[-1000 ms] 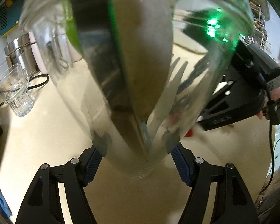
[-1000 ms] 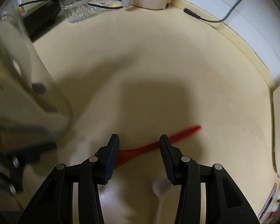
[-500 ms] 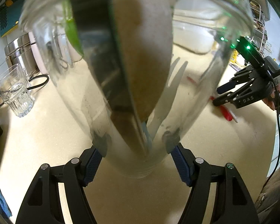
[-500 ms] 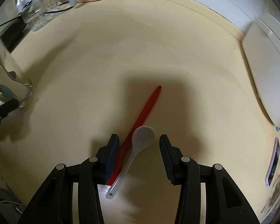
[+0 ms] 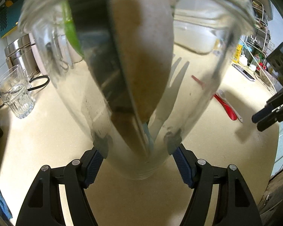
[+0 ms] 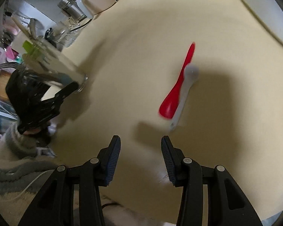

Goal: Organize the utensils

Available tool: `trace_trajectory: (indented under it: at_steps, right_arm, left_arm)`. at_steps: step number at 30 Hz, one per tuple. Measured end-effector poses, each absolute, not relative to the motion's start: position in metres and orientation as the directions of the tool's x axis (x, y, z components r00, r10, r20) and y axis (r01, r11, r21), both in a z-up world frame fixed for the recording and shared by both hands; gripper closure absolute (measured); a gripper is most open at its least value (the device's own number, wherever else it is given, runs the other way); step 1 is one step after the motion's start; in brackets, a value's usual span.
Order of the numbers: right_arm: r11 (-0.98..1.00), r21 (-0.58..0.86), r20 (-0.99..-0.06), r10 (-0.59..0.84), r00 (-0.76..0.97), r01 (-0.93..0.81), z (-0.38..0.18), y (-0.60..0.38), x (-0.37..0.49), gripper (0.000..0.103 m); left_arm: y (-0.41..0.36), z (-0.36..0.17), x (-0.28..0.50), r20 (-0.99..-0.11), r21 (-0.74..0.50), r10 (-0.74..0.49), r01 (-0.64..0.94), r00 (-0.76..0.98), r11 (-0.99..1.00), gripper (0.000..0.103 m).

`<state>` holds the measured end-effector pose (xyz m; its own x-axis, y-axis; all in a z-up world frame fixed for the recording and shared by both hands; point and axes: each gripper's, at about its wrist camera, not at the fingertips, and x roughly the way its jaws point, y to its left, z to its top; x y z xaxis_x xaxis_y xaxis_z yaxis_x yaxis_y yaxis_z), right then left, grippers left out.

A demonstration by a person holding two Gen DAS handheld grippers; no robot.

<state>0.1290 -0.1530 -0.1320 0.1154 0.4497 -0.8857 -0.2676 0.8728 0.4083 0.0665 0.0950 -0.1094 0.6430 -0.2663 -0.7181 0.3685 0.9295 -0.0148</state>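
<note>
My left gripper is shut on the base of a tall clear glass that fills the left wrist view. Inside it stand a wooden spatula, a pale fork and a green-tipped utensil. A red spoon and a white spoon lie side by side on the beige counter. My right gripper hovers open and empty just short of them, to their left. From the left wrist view the right gripper shows at the far right, beyond the red spoon.
A ribbed tumbler, a steel pot and a black cable sit at the back left. A phone and bottles lie at the far right. A white appliance stands at the back. A grey sleeve holds the left gripper.
My right gripper has swung away from the glass and rolled; the two spoons have slid from between its fingers to ahead and right. The left gripper and glass have not moved.
</note>
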Motion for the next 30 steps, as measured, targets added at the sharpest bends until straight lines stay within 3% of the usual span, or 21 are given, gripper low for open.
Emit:
trace_trajectory:
  at_steps: [4, 9, 16, 24, 28, 30]
  right_arm:
    - [0.847, 0.487, -0.852, 0.514, 0.097, -0.215, -0.14, -0.155, 0.133, 0.058]
    - [0.879, 0.438, -0.878, 0.463, 0.12, -0.19, -0.151, -0.154, 0.153, 0.06]
    - [0.954, 0.218, -0.939, 0.263, 0.22, -0.208, -0.142, -0.166, 0.175, 0.06]
    - [0.956, 0.225, -0.936, 0.266, 0.229, -0.189, -0.139, -0.146, 0.174, 0.06]
    - [0.979, 0.056, -0.947, 0.114, 0.3, -0.196, -0.141, -0.13, 0.17, 0.06]
    - [0.98, -0.01, -0.94, 0.059, 0.335, -0.2, -0.141, -0.126, 0.169, 0.067]
  left_arm:
    - [0.095, -0.109, 0.066, -0.718, -0.015, -0.266, 0.369, 0.643, 0.929, 0.03]
    - [0.095, -0.109, 0.066, -0.718, -0.015, -0.266, 0.369, 0.643, 0.929, 0.03]
    - [0.094, -0.109, 0.066, -0.718, -0.017, -0.268, 0.369, 0.642, 0.929, 0.03]
    - [0.094, -0.109, 0.066, -0.718, -0.017, -0.268, 0.369, 0.642, 0.929, 0.03]
    - [0.094, -0.109, 0.066, -0.718, -0.017, -0.268, 0.369, 0.642, 0.929, 0.03]
    - [0.094, -0.109, 0.066, -0.718, -0.017, -0.268, 0.369, 0.642, 0.929, 0.029]
